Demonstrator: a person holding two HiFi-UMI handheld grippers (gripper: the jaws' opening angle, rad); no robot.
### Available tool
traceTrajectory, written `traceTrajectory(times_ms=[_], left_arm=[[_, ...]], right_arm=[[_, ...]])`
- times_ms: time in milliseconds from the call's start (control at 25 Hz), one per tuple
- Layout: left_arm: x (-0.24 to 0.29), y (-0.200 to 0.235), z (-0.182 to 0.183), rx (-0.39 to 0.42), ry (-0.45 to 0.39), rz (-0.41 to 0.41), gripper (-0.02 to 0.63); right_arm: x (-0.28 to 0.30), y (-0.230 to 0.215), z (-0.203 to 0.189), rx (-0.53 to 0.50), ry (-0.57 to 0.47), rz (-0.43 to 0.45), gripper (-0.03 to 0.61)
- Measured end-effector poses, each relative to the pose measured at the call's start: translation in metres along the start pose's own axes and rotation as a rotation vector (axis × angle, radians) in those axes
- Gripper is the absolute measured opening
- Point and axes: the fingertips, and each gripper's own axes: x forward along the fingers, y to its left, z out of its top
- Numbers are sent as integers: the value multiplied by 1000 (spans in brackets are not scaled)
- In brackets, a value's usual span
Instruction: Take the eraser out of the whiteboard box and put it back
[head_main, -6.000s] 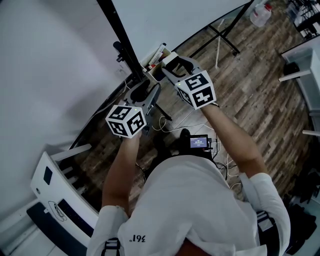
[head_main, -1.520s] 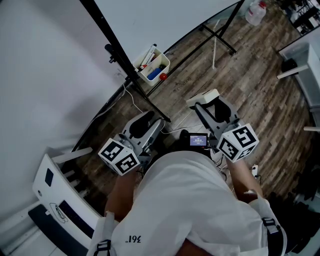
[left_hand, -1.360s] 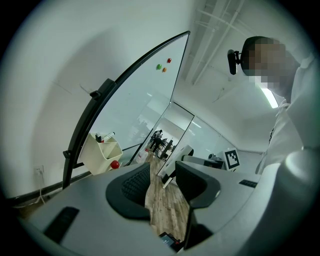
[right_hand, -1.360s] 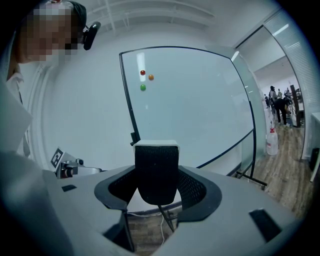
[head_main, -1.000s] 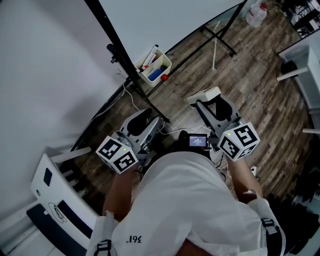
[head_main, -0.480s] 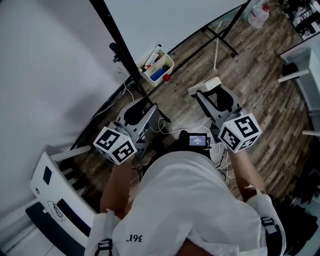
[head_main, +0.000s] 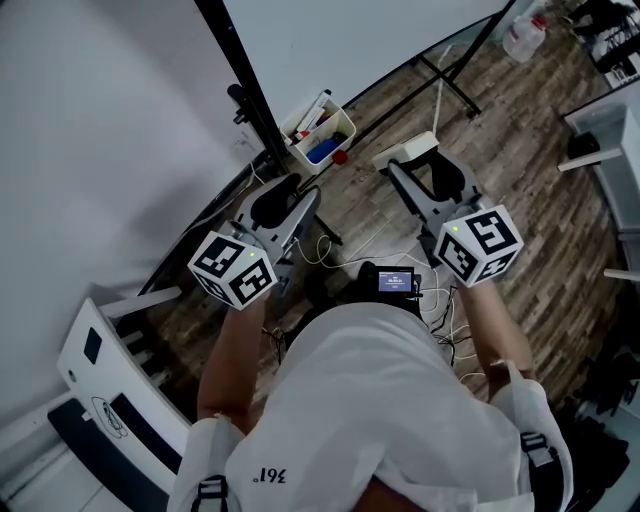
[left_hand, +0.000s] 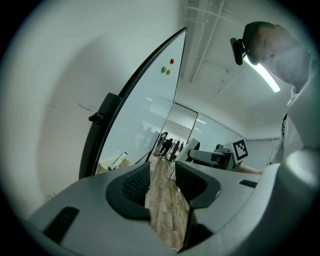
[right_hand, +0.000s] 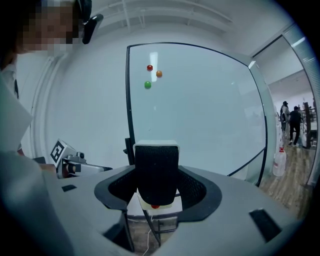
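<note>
My right gripper (head_main: 410, 162) is shut on the eraser (head_main: 405, 149), a block with a white back and black felt face (right_hand: 156, 172). It is held over the wood floor, to the right of and a little nearer than the whiteboard box (head_main: 322, 131). That white box hangs at the foot of the whiteboard (right_hand: 200, 110) and holds markers, something blue and something red. In the right gripper view the box (right_hand: 150, 212) shows just behind the eraser. My left gripper (head_main: 281, 194) is open and empty, below-left of the box (left_hand: 114, 162); floor shows between its pads (left_hand: 136, 182).
The whiteboard's black stand legs (head_main: 445, 75) and a white cable (head_main: 330, 245) cross the floor. A small screen device (head_main: 398, 283) sits at the person's waist. A white bench (head_main: 105, 385) stands at the left, a bottle (head_main: 525, 36) at the top right. Three magnets (right_hand: 151, 75) dot the board.
Six seconds ago the right gripper was at the box. Since then it came away holding the eraser, and over the last second both grippers have moved back up toward the box.
</note>
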Motion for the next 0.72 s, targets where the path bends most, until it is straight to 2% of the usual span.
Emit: traceTrajectory(times_ms=[720], left_arm=[[30, 36, 3, 29, 40, 42, 166]], right_arm=[[81, 2, -1, -108, 66, 61, 254]])
